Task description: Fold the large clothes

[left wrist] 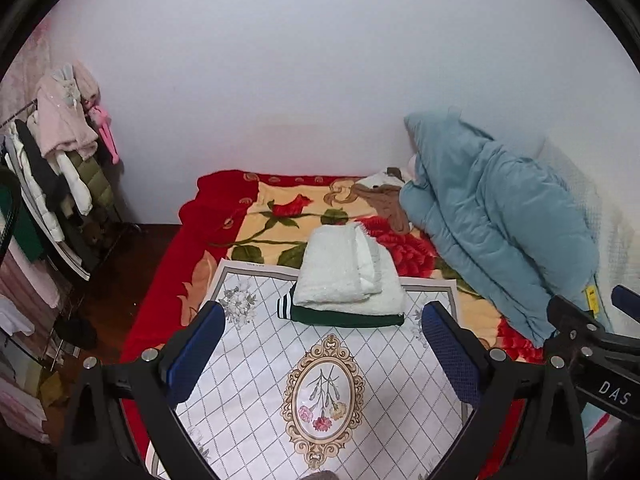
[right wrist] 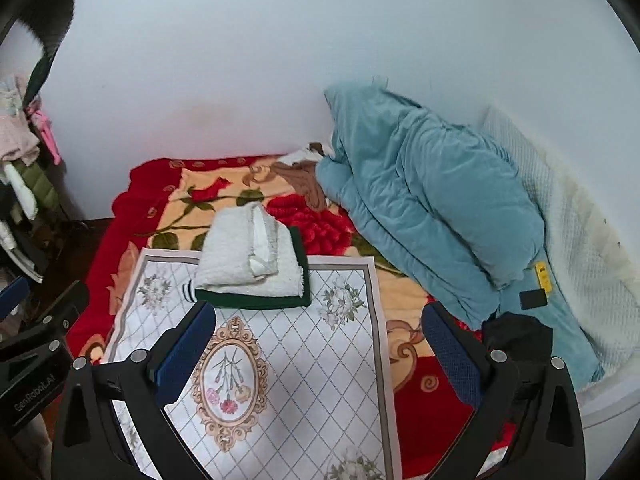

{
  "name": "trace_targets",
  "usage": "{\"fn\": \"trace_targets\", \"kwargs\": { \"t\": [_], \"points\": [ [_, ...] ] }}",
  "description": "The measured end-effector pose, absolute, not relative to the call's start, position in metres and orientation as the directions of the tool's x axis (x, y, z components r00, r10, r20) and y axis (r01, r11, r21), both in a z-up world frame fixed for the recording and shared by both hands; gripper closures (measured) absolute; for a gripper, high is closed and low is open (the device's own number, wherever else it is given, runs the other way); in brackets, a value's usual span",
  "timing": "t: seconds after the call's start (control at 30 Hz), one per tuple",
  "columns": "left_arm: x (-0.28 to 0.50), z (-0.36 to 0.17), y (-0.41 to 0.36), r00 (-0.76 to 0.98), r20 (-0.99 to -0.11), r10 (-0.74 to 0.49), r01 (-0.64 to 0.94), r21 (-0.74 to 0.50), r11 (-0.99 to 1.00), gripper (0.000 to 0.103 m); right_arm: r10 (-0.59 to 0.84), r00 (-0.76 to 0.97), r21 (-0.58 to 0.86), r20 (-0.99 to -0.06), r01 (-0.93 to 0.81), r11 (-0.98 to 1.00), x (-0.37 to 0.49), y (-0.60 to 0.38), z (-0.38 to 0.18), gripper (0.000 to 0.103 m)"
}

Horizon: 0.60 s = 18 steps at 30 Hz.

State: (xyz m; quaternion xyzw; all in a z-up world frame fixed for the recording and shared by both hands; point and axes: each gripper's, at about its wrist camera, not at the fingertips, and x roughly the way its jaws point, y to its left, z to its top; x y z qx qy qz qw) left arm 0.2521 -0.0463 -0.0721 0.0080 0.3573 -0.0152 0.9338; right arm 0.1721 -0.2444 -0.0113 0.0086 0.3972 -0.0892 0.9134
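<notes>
Two folded garments sit stacked at the far edge of the patterned mat [left wrist: 256,364] on the bed: a fluffy white garment [left wrist: 348,276] atop a dark green garment [left wrist: 348,319]. Left claw [left wrist: 324,354] and right claw [right wrist: 318,354] gape wide, empty.

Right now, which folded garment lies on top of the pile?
The white fluffy one; the dark green one lies flat beneath it, only its edges showing.

Black left gripper [left wrist: 322,344] and right gripper [right wrist: 318,344] (silver screws), blue-padded jaws.
</notes>
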Motion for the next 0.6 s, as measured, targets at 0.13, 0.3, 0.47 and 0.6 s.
{"fn": "trace_targets", "kwargs": {
  "t": [0.13,0.3,0.47,0.6],
  "points": [
    [0.231,-0.056,-0.042,0.758,-0.652,-0.021,0.030,0.003,1.000,0.003,-0.139,0.702,-0.038,-0.699,0.158,0.987,0.139,-0.240,0.015,0.000],
    [0.211,-0.042,-0.038,0.768,-0.641,-0.011,0.021,0.007,1.000,0.003,-0.135,0.736,-0.033,-0.663,0.151,0.988,0.109,-0.236,0.041,0.000],
    [0.192,-0.033,-0.037,0.777,-0.629,-0.014,0.025,0.009,1.000,0.003,-0.131,0.756,-0.033,-0.642,0.143,0.989,0.082,-0.231,0.057,0.000],
    [0.180,-0.028,-0.037,0.788,-0.616,-0.011,0.020,0.007,1.000,0.003,-0.132,0.757,-0.034,-0.640,0.143,0.989,0.071,-0.232,0.062,0.000]
  ]
}}
